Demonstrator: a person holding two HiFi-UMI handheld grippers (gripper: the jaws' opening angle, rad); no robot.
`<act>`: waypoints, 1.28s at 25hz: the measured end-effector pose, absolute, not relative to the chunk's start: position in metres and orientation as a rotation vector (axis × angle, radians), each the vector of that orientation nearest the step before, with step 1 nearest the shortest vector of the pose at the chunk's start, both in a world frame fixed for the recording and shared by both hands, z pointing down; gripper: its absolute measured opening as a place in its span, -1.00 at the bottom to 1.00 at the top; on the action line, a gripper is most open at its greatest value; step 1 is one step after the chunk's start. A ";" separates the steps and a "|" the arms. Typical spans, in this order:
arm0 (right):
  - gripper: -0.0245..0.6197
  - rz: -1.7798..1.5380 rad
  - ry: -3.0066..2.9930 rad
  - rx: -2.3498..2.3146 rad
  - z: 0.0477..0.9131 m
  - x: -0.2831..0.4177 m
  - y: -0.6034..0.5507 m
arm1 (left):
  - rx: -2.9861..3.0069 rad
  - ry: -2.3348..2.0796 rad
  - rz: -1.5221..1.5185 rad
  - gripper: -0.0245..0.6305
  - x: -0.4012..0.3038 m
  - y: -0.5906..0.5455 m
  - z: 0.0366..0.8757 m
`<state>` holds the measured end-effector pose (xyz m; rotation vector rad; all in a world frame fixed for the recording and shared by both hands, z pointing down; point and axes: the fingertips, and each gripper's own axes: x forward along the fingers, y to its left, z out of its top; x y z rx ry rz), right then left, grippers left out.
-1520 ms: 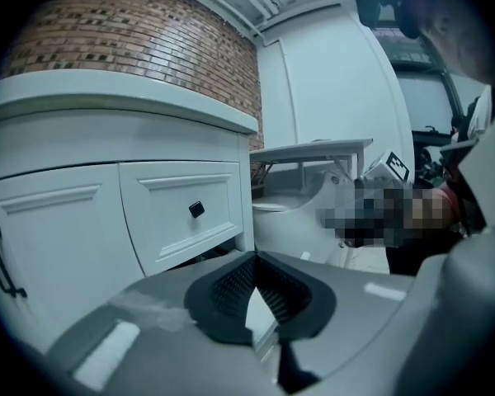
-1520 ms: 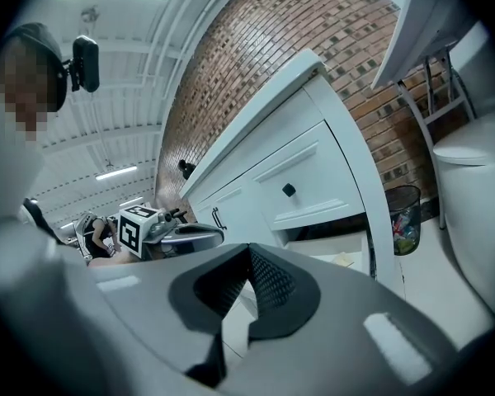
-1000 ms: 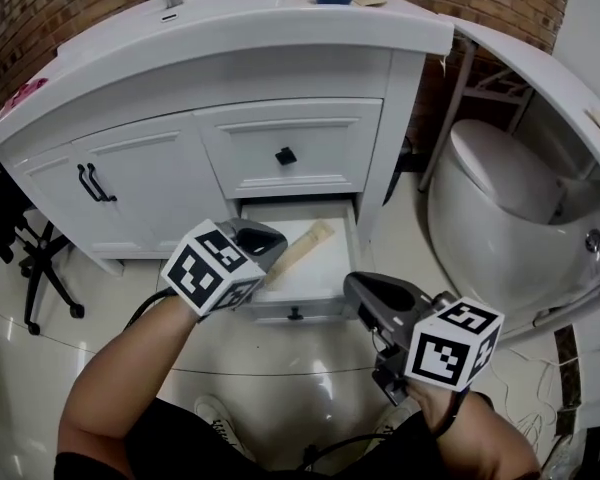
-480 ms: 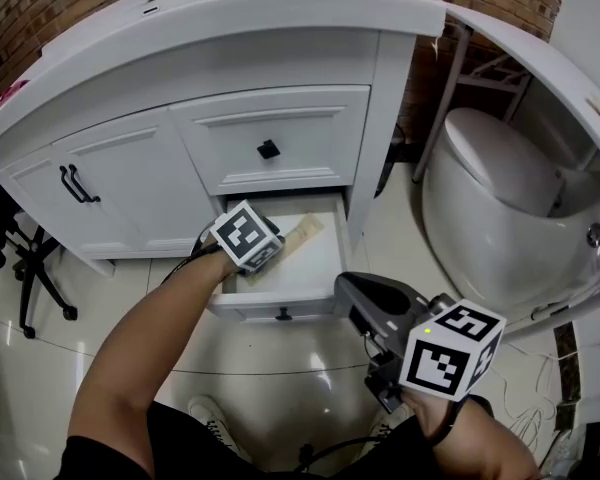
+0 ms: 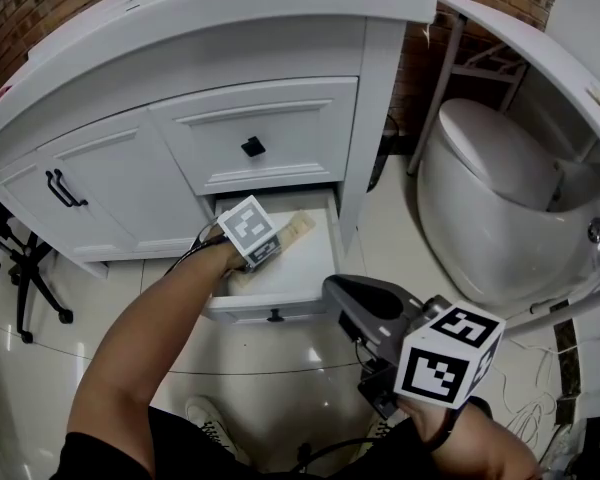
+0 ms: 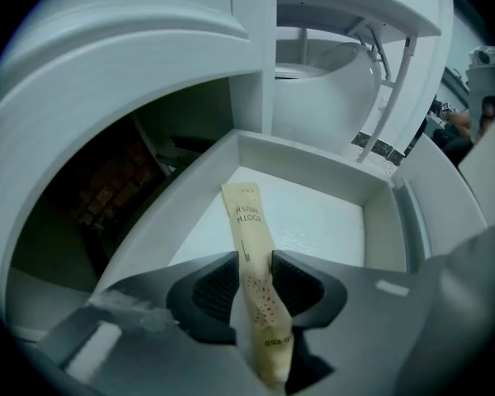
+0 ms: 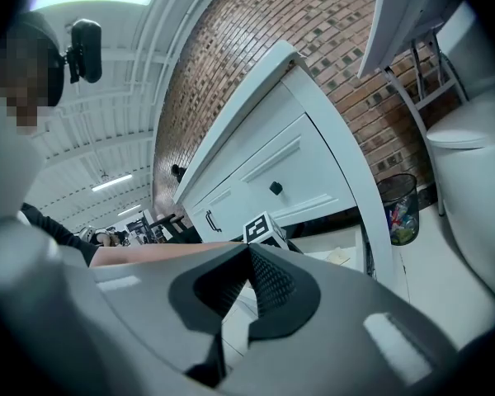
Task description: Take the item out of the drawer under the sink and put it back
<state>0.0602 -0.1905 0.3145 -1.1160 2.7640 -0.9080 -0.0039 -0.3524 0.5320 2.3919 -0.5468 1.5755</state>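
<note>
The bottom drawer [image 5: 323, 264] under the sink stands pulled out. A tan toothbrush packet [image 5: 294, 229] lies along its white floor. My left gripper [image 5: 252, 236] reaches down into the drawer. In the left gripper view the packet [image 6: 247, 238] runs between the two dark pads [image 6: 219, 287] of the left gripper [image 6: 252, 280]. Its jaws are opening, and the pads stand close on either side without clamping the packet. My right gripper [image 5: 332, 293] hangs in front of the drawer, over the floor, shut and empty; the right gripper view shows its pads [image 7: 268, 283] together.
Above the open drawer is a shut drawer with a black knob [image 5: 252, 147]. Cabinet doors with black handles [image 5: 62, 188] are at the left. A white toilet [image 5: 500, 198] stands right of the vanity, a bin [image 7: 398, 207] by the brick wall, a chair base [image 5: 25, 278] far left.
My left gripper has gone from in front of the drawer down into it, around the packet. The view has tipped lower. The right gripper has barely moved.
</note>
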 end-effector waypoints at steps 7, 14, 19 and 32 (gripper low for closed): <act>-0.91 -0.928 2.762 -1.102 0.315 0.060 -0.192 | 2.316 -0.503 1.559 -0.59 0.001 -0.351 0.538; -0.91 -0.925 2.741 -1.108 0.312 0.066 -0.193 | 2.314 -0.494 1.547 -0.72 0.004 -0.349 0.537; -0.91 -0.916 2.747 -1.118 0.312 0.066 -0.192 | 2.322 -0.530 1.524 -0.82 0.001 -0.349 0.533; -0.91 -0.879 2.753 -1.150 0.310 0.071 -0.189 | 2.487 -0.623 1.329 -0.83 -0.001 -0.340 0.464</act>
